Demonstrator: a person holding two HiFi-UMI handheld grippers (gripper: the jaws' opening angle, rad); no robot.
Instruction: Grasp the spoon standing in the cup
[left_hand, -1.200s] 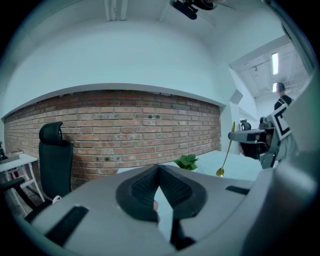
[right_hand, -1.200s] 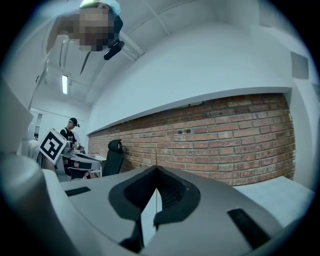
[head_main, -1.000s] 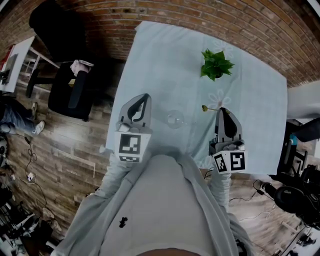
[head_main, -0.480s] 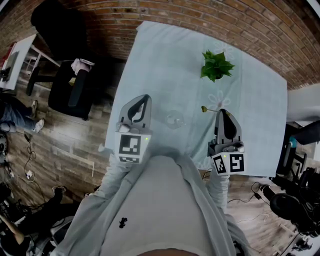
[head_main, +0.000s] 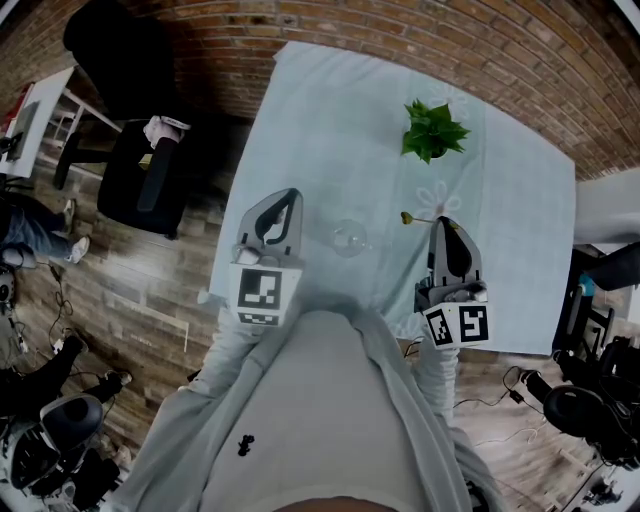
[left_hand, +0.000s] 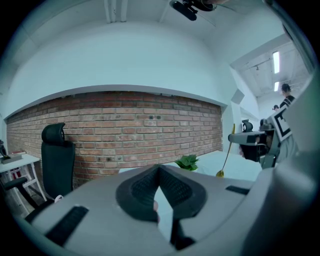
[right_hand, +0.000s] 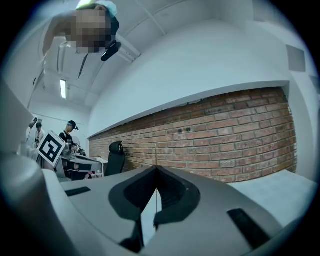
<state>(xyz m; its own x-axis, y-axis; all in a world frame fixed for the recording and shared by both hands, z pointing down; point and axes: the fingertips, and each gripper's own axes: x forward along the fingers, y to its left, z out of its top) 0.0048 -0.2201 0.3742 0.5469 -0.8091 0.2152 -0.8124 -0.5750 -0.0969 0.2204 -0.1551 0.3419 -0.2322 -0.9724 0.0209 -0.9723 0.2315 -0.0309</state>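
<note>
Head view: the right tongs (head_main: 446, 224) are clamped on the spoon (head_main: 407, 216), which hangs near upright, bowl down, right of the glass cup (head_main: 350, 238) and clear of it. The left tongs (head_main: 288, 198), closed on nothing, are left of the cup.

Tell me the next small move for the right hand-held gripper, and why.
Probably hold the right hand-held gripper clamped and ease the spoon a little farther from the glass cup. Its jaws are shut on the thin handle, and the spoon's bowl hangs right of the cup, apart from it, so the grasp looks done.
</note>
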